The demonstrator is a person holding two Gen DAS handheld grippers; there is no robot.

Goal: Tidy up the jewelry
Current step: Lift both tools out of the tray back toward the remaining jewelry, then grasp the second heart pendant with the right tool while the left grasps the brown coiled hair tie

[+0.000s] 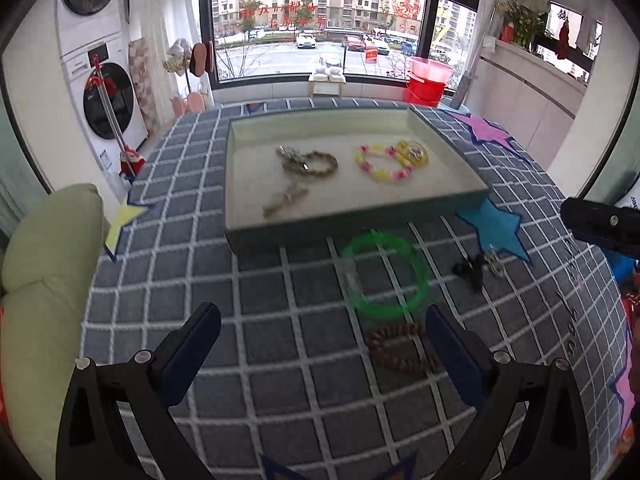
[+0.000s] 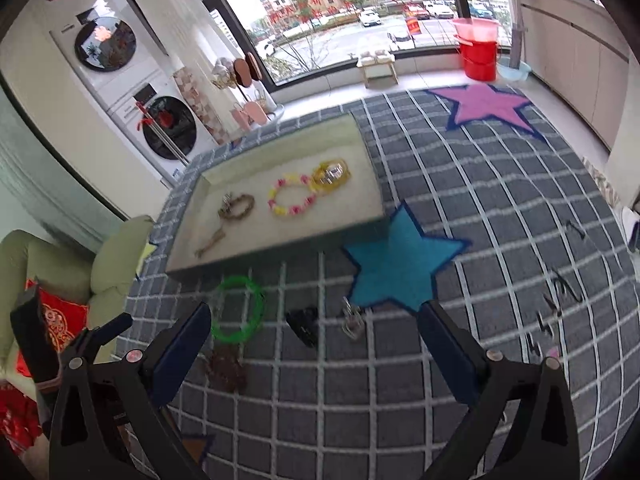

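Note:
A shallow tray (image 1: 352, 216) (image 2: 276, 252) lies on the checked cloth. It holds a rope bracelet (image 1: 316, 164) (image 2: 238, 208), a yellow-pink bead bracelet (image 1: 384, 162) (image 2: 290, 200) and a yellow piece (image 1: 412, 152) (image 2: 330, 174). In front of the tray lie a green bangle (image 1: 384, 276) (image 2: 238, 308), a brown bead string (image 1: 400, 346) (image 2: 226, 370), a black piece (image 1: 470, 270) (image 2: 304, 322) and a silver piece (image 1: 496, 262) (image 2: 352, 322). My left gripper (image 1: 324, 336) is open and empty above the cloth, near the bangle. My right gripper (image 2: 316, 334) is open and empty above the black piece.
The cloth (image 1: 280, 360) has blue (image 2: 400, 268), pink (image 2: 488, 106) and yellow (image 1: 124, 220) stars. A green cushion (image 1: 44, 280) sits at the left. Washing machines (image 1: 104, 92) and red buckets (image 1: 428, 84) stand beyond the table. Small dark hairpins (image 2: 560, 288) lie at right.

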